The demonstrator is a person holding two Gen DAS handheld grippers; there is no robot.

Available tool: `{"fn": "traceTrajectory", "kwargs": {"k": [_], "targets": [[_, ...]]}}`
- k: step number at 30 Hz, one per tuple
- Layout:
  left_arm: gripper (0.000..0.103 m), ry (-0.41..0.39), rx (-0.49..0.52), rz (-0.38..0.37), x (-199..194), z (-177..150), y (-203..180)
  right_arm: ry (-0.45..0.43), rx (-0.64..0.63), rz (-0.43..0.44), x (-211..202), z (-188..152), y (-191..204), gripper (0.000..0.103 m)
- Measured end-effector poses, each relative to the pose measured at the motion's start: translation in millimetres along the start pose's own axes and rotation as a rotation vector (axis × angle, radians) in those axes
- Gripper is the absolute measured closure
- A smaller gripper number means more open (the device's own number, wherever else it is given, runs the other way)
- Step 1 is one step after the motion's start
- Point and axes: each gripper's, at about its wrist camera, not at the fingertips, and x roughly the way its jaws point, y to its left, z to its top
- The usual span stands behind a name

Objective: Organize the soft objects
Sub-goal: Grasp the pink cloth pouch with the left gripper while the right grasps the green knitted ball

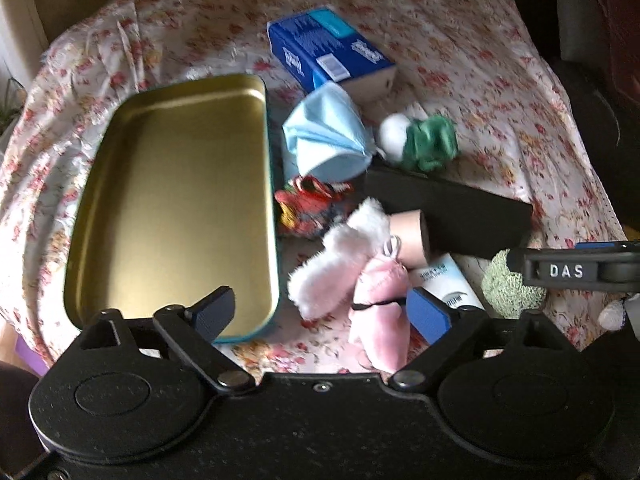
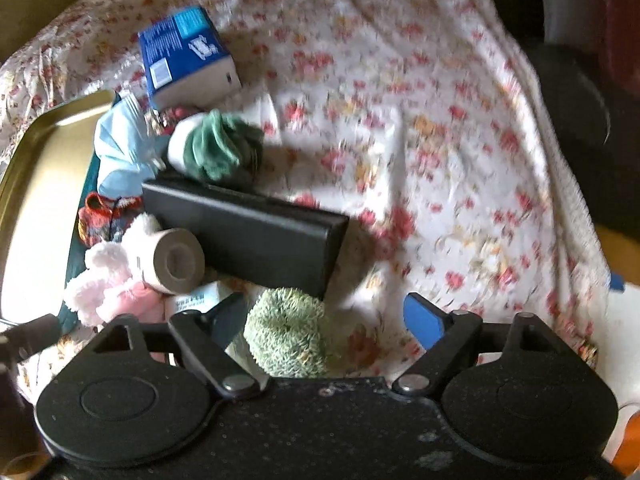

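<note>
L gripper [image 1: 322, 312]: jaws wide, nothing held; hangs over near end of tin and pink toy.
R gripper [image 2: 326, 318]: jaws wide, nothing held; green scrubby sits between its fingers, touch unclear.
Green scrubby [image 2: 288, 332]: pale green, round, nubbly, dimple in middle; nearest soft thing, on the cloth.
Pink toy [image 1: 360, 276]: fluffy, white-pink fur plus smooth pink part, just right of tin's near end.
Tin [image 1: 172, 200]: gold inside, teal rim, rounded corners, left side; nothing in it.
Tape roll [image 2: 176, 256]: tan, on its side, touching pink toy, against black case.
Black case [image 2: 248, 232]: long, flat, lies across the pile's middle.
Red knit bit [image 1: 310, 204]: red w/ yellow, beside tin's right wall.
Face mask [image 1: 324, 140]: light blue, crumpled, farther along.
Green-white toy [image 1: 420, 140]: plush, right of mask.
Tissue pack [image 1: 328, 48]: blue, farthest.
Cloth [image 2: 440, 120]: floral, wrinkled, under everything.
</note>
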Motion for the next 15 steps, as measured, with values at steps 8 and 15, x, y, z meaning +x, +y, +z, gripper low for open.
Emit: {"fn": "traceTrajectory", "kwargs": {"k": [8,15], "targets": [[0.016,0.056,0.004,-0.013,19,-6,-9,0.048,-0.030,0.048,20,2,11,0.030],[0.017,0.090,0.028,-0.034,34,-9,-19,0.061,0.023,0.111,24,1,0,0.052]]}}
